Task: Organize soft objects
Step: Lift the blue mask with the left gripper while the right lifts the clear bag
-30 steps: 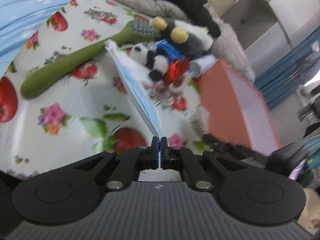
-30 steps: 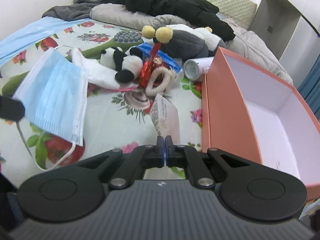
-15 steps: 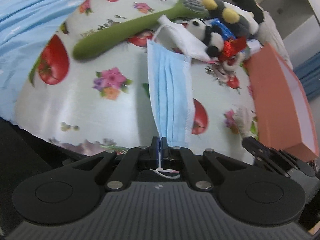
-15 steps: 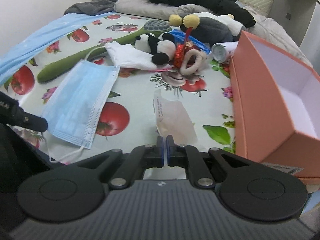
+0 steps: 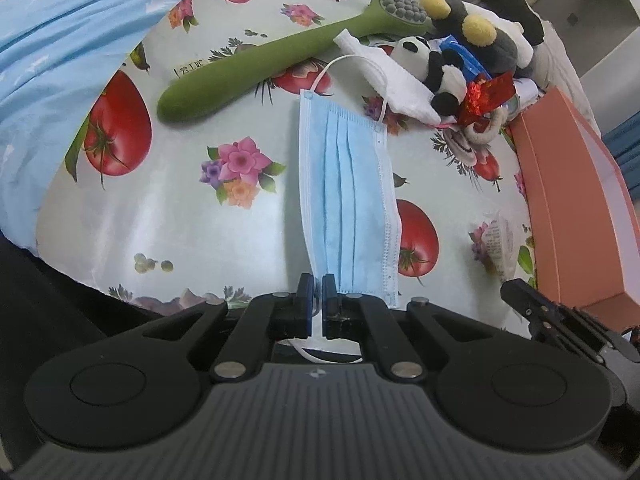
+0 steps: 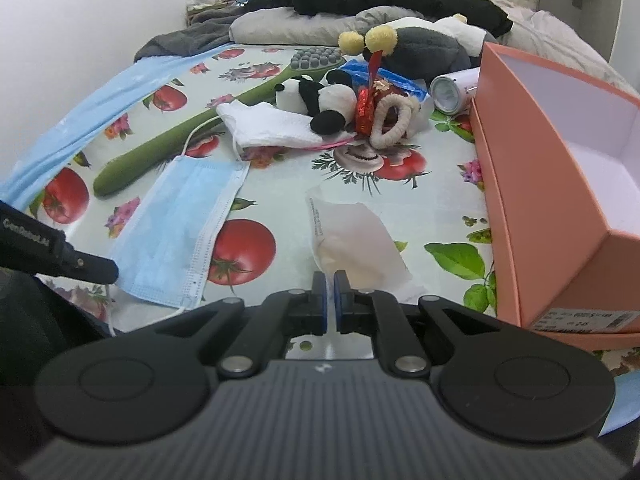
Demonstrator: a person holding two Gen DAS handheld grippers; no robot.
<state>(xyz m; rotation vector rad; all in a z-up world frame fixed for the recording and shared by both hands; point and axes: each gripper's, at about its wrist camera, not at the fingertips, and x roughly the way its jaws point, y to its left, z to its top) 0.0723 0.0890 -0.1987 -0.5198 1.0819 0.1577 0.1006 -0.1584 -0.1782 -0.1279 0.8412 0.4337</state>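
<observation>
Right of both pairs of jaws, the orange box (image 6: 552,184) stands open on the bed, its white inside bare as far as the right wrist view shows; no soft item lies in it.

Just ahead of the left gripper (image 5: 316,296), the blue face mask (image 5: 350,200) lies flat on the fruit-print cloth (image 5: 208,240), its near edge at the fingertips. The jaws stand slightly apart with a narrow gap, and a white ear loop (image 5: 320,354) trails beneath them; whether they pinch it I cannot tell. Half a second ago these jaws were pressed together on the mask's edge, and a second ago the mask hung edge-on above the cloth.

Directly ahead of the right gripper (image 6: 329,298), a crumpled white packet (image 6: 356,240) lies on the cloth. Its jaws are also a little apart, gripping nothing visible, whereas earlier they were closed.

Farther ahead, beyond both, sit the green plush brush (image 6: 208,120), a white cloth (image 6: 272,124), a panda toy (image 6: 320,98), a looped cord ring (image 6: 394,120) and a grey plush (image 6: 416,46), unmoved.
</observation>
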